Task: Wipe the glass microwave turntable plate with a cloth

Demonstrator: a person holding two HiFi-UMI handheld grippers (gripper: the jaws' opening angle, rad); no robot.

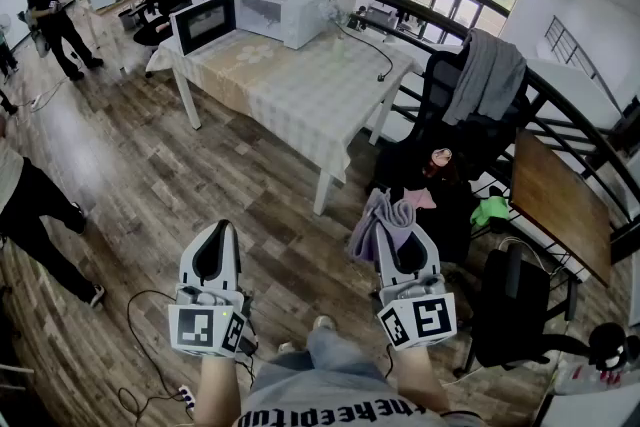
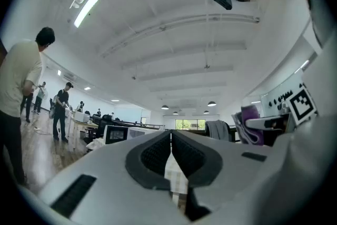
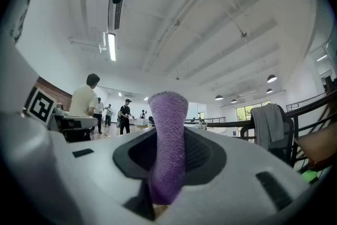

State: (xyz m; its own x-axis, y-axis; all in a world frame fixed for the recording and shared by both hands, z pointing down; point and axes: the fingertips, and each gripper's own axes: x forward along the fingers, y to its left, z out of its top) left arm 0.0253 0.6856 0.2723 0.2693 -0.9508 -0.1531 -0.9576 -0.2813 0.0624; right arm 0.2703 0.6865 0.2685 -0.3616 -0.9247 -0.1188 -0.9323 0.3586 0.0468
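Head view: the left gripper [image 1: 215,237] and right gripper [image 1: 399,237] are held low over the wooden floor [image 1: 150,175], well short of the table [image 1: 300,90]. The left gripper's jaws look pressed together and bare. A purple cloth [image 1: 384,218] hangs bunched from the tip of the right gripper. The white microwave [image 1: 287,12] stands at the table's far end with its door [image 1: 204,22] swung open to the left. The glass plate cannot be made out from here. To the right, a grey garment [image 1: 487,75] is draped over a dark chair [image 1: 447,105].

Left gripper view: the jaws meet along one thin seam with nothing between them. The microwave [image 2: 122,134] shows small beyond them. A person [image 2: 20,87] stands at the left edge. The cloth [image 2: 251,125] shows at the right.

Right gripper view: the jaws are clamped on the cloth [image 3: 168,113], which sticks up from between the pads as a rolled purple stub. The garment [image 3: 269,124] is on the right.
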